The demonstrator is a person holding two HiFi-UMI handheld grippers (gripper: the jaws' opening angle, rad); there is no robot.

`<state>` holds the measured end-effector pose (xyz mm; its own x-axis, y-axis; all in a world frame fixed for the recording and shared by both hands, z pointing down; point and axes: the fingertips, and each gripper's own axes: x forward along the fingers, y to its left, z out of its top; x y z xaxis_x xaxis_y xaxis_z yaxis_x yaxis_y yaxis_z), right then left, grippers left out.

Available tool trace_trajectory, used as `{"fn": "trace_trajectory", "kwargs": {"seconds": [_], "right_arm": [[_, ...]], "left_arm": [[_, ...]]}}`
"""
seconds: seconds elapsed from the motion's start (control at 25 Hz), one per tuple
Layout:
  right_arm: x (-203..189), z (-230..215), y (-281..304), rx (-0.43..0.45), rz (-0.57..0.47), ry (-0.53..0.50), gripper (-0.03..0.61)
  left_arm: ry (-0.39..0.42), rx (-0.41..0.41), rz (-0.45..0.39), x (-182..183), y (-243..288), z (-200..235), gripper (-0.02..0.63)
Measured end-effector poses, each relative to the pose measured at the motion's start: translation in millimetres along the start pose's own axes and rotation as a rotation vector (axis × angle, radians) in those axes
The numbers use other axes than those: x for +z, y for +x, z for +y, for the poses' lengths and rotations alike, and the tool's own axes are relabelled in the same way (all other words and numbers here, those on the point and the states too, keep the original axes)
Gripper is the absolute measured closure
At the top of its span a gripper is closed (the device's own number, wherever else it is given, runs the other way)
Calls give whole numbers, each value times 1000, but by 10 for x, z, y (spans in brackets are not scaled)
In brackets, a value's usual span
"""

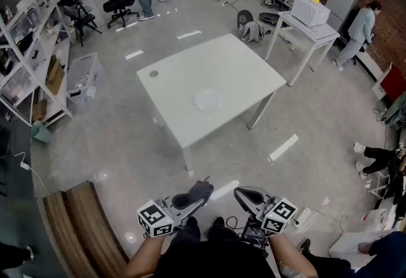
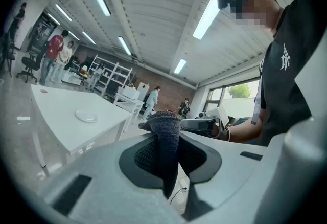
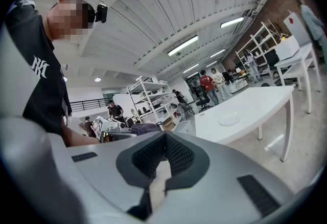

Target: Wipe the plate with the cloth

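A pale round plate (image 1: 207,99) lies near the middle of the white table (image 1: 190,73), well ahead of both grippers. My left gripper (image 1: 195,198) is held low near my body, shut on a dark grey cloth (image 1: 202,188) that sticks up from its jaws. In the left gripper view the cloth (image 2: 164,146) hangs pinched between the pads, with the plate (image 2: 86,115) far off to the left. My right gripper (image 1: 240,193) is beside it, shut with nothing in it. In the right gripper view its jaws meet, and the plate (image 3: 228,118) shows on the table to the right.
A small dark disc (image 1: 153,73) sits at the table's far left corner. A second white table (image 1: 304,28) with a white box stands at back right. Shelves (image 1: 25,48) and a clear bin (image 1: 82,77) line the left, a wooden bench (image 1: 76,226) is near left, and people stand behind.
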<state>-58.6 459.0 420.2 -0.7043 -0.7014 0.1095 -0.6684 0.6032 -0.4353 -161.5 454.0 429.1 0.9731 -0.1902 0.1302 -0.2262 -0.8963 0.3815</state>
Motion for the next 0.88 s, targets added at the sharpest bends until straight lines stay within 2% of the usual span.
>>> {"fn": "trace_trajectory", "kwargs": {"seconds": [0.36,0.56,0.88], "right_arm": [[98,6,291,-15,-9,-26,574],[161,25,435,-5,-42,16,572],[155,-5,693,-20,-56,-2,562]], "left_arm": [[-14,-16,30,41,-112,237,558],[-4,-27,23,123,-199,395,558],[-8,-44,21,97,-342,745,558]]}}
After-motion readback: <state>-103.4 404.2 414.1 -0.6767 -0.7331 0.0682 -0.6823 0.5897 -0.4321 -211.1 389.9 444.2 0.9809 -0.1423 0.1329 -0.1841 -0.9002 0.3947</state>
